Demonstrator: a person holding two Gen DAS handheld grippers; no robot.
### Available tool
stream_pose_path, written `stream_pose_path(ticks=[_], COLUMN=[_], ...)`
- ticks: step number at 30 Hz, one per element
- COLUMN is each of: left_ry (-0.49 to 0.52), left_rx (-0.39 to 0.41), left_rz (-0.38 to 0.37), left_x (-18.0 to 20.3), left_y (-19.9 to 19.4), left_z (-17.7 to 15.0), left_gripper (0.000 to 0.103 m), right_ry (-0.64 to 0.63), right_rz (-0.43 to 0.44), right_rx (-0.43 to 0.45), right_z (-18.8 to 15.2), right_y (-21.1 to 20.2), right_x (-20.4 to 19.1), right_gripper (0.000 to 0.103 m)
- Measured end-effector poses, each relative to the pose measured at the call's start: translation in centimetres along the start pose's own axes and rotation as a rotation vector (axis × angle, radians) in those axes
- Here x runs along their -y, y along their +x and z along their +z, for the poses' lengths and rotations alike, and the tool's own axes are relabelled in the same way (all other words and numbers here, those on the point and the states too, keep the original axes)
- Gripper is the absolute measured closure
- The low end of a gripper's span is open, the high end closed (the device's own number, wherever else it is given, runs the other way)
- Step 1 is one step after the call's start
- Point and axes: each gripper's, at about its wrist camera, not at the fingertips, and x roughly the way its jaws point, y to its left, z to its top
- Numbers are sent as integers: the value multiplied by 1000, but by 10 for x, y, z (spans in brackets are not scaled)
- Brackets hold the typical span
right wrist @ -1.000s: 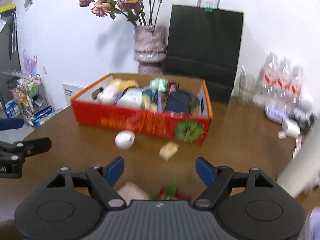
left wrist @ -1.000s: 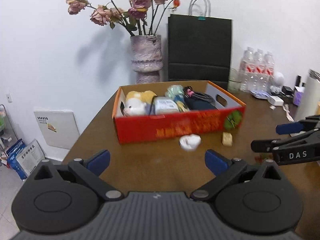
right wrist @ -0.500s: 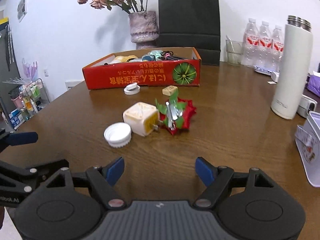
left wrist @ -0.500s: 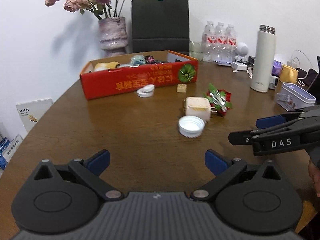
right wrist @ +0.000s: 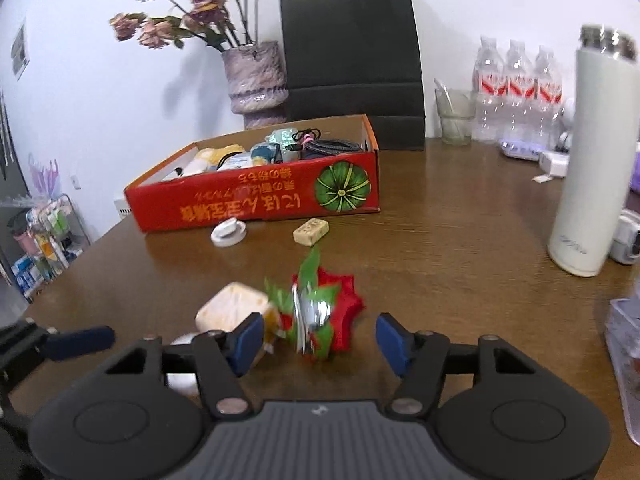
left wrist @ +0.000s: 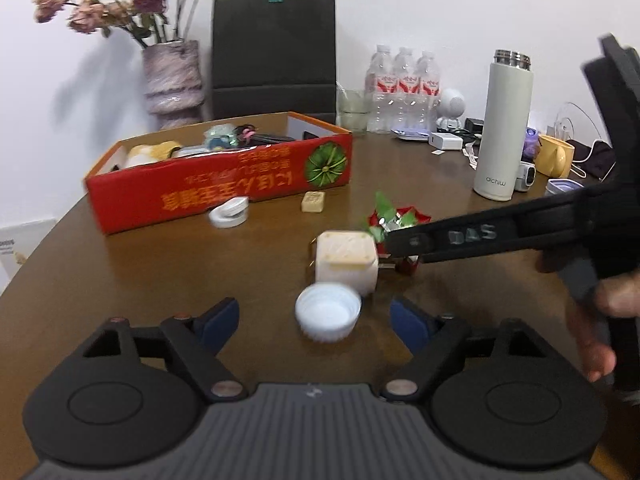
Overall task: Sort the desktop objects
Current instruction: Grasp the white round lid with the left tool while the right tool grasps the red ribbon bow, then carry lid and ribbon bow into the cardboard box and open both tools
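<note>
A white bottle cap [left wrist: 328,316] lies between the fingers of my open left gripper [left wrist: 316,322]. Behind it sits a cream cube charger [left wrist: 346,262], also in the right wrist view [right wrist: 234,310]. A red and green clip ornament [right wrist: 318,314] sits between the fingers of my open right gripper [right wrist: 320,338]; it shows in the left wrist view [left wrist: 394,222] under the right gripper's arm. A cream tile [right wrist: 311,232] and a white round lid [right wrist: 228,234] lie in front of the red box [right wrist: 256,204], which holds several items.
A white flask [right wrist: 588,160] stands at the right. Water bottles [left wrist: 402,88], a glass [right wrist: 454,116], a black paper bag [right wrist: 352,60] and a vase of dried roses [right wrist: 256,80] stand at the back. A clear container [right wrist: 626,344] sits at the right edge.
Both grippers have moved forward and down toward the loose items. The cap now lies between my left fingers and the ornament between my right fingers. Both stay open.
</note>
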Motion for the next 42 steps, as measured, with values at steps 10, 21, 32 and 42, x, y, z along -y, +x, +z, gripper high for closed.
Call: stream_pose_path(ticks=[10, 21, 32, 42], left_ry=[-45, -86, -120, -125], left_rx=[-49, 81, 115, 118], left_rz=[-13, 121, 202, 201], left_x=[-9, -34, -42, -41], left_y=[20, -33, -81, -88], left_z=[0, 12, -7, -12], left_gripper=[62, 62, 62, 62], right_ry=[105, -43, -140, -157], right_rz=[-6, -23, 59, 60], right_rx=[-15, 131, 104, 119], right_z=[3, -4, -45, -53], right_y=[26, -32, -57, -71], right_x=[18, -22, -75, -82], right_gripper=[68, 68, 68, 68])
